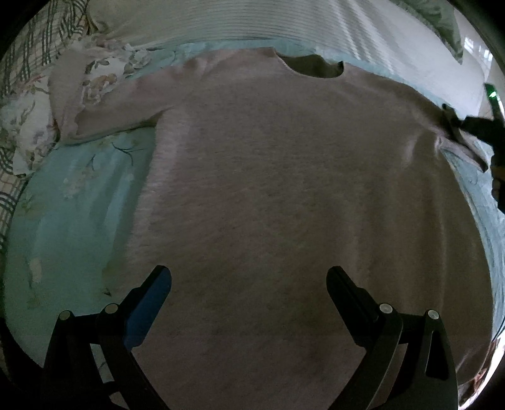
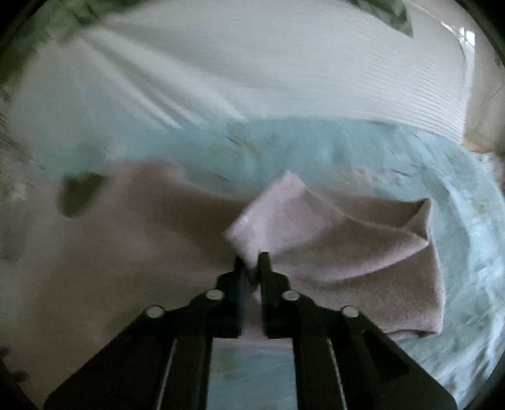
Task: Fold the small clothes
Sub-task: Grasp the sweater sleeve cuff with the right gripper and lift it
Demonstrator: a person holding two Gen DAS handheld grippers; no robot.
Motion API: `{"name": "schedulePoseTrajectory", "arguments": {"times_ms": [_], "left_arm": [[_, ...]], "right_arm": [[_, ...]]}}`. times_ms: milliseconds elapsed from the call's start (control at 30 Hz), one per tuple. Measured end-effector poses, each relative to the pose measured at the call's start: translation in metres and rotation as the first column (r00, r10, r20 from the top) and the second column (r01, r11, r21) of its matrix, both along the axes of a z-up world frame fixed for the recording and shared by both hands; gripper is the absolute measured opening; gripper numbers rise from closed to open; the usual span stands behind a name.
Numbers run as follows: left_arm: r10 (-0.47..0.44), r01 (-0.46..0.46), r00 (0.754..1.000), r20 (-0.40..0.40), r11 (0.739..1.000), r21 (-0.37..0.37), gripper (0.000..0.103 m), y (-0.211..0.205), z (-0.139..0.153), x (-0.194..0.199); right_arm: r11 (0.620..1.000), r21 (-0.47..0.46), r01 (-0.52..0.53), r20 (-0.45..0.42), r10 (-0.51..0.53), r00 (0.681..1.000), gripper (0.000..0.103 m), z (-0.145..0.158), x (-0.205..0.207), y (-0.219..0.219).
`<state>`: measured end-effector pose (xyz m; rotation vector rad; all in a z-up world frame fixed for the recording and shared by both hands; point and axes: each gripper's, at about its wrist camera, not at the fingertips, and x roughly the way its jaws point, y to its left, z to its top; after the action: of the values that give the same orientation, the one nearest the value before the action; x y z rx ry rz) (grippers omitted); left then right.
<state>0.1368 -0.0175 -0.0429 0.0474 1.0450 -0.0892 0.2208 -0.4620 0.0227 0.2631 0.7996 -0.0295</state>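
Note:
A pale pink fuzzy sweater (image 1: pixel 284 176) lies spread flat on a light blue floral bedsheet (image 1: pixel 72 214), neck hole (image 1: pixel 312 67) at the far side. My left gripper (image 1: pixel 249 280) is open and empty, hovering over the sweater's lower body. My right gripper (image 2: pixel 251 261) is shut on the cuff (image 2: pixel 268 214) of the sweater's right sleeve (image 2: pixel 363 252), lifted and folded back over itself. In the left wrist view the right gripper (image 1: pixel 473 126) shows at the far right edge, holding that sleeve.
A floral and plaid quilt (image 1: pixel 28 104) is bunched at the left. A white ribbed blanket (image 1: pixel 221 22) lies beyond the sweater. A green pillow (image 1: pixel 442 19) sits at the far right corner.

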Motion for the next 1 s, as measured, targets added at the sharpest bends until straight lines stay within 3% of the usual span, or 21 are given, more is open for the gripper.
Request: {"name": "schedulePoseTrajectory", "arguments": {"times_ms": [100,233,467,633,800,900,933,967,1000], "left_arm": [[-0.003,0.003,1.0,0.005,1.0,-0.024,0.099,-0.002,0.0,0.001],[0.005,-0.004,1.0,0.023,0.998,-0.062,0.099,0.001,0.006,0.0],[0.049,-0.042,0.997,0.052,0.992,-0.118,0.099,0.028,0.012,0.003],[0.071,-0.056,0.994,0.077,0.982,-0.178,0.099,0.046,0.017,0.015],[0.069,-0.047,0.993,0.1,0.977,-0.208,0.099,0.052,0.022,0.042],[0.053,-0.028,0.995,0.09,0.966,-0.259,0.099,0.053,0.023,0.067],[0.044,-0.019,0.995,0.087,0.96,-0.278,0.099,0.051,0.022,0.076],[0.036,-0.011,0.996,0.081,0.955,-0.297,0.099,0.049,0.022,0.088],[0.029,-0.004,0.997,0.075,0.949,-0.314,0.099,0.049,0.021,0.098]], "right_arm": [[0.982,0.157,-0.101,0.07,0.09,0.993,0.005,0.02,-0.002,0.038],[0.91,0.33,-0.252,0.124,0.223,0.967,0.005,0.029,0.015,0.11],[0.782,0.476,-0.402,0.139,0.385,0.913,0.005,0.01,0.069,0.242],[0.748,0.522,-0.411,0.106,0.421,0.901,0.005,-0.019,0.096,0.303],[0.734,0.553,-0.395,0.068,0.432,0.899,0.01,-0.031,0.114,0.309],[0.71,0.589,-0.386,0.073,0.429,0.9,0.033,-0.028,0.103,0.294],[0.714,0.585,-0.386,0.088,0.417,0.905,0.05,-0.023,0.094,0.286],[0.715,0.582,-0.388,0.103,0.408,0.907,0.058,-0.018,0.087,0.28],[0.723,0.573,-0.386,0.121,0.392,0.912,0.058,-0.012,0.075,0.271]]}}
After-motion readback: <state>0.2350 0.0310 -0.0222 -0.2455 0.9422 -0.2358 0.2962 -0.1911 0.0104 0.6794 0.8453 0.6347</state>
